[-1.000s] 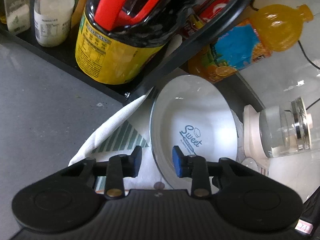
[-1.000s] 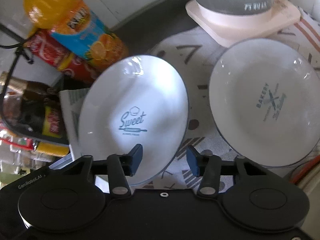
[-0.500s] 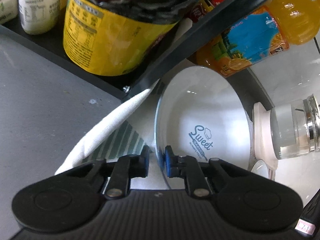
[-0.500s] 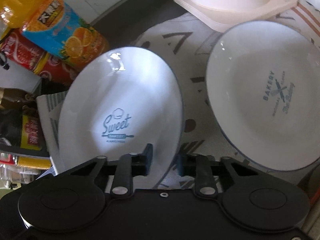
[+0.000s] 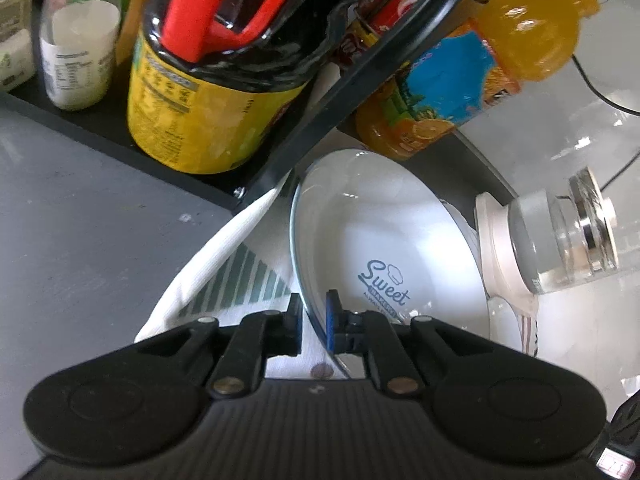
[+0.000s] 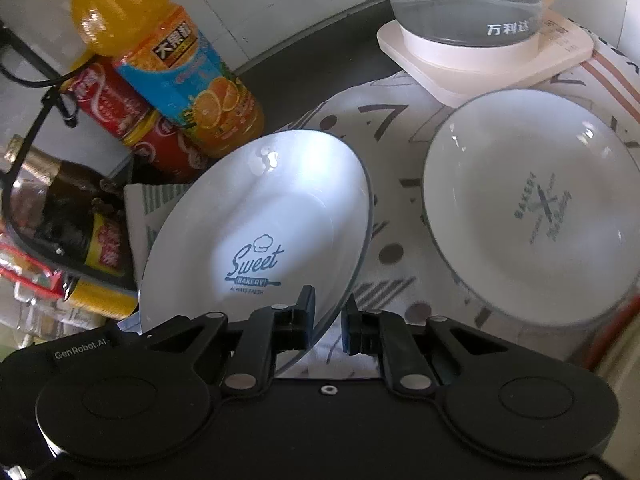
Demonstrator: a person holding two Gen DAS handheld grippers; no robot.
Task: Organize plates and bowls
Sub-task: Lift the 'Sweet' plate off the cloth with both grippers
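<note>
A white plate printed "Sweet Bakery" point(image 5: 384, 240) point(image 6: 260, 216) is held tilted above the patterned cloth point(image 6: 384, 128). My left gripper point(image 5: 312, 322) is shut on its near rim. My right gripper point(image 6: 329, 318) is shut on the rim at another spot. A second white plate printed "Bakery" point(image 6: 532, 208) lies flat on the cloth to the right in the right wrist view.
A black rack point(image 5: 224, 194) holds a yellow-labelled jar point(image 5: 200, 92) and a white bottle point(image 5: 76, 56). An orange juice bottle point(image 6: 176, 60), red cans point(image 6: 120, 116) and a glass kettle on a cream base point(image 6: 480, 48) stand close behind the plates. A folded striped towel point(image 5: 224, 264) lies left.
Both grippers have closed on the rim of the "Sweet Bakery" plate and have lifted and tilted it off the cloth.
</note>
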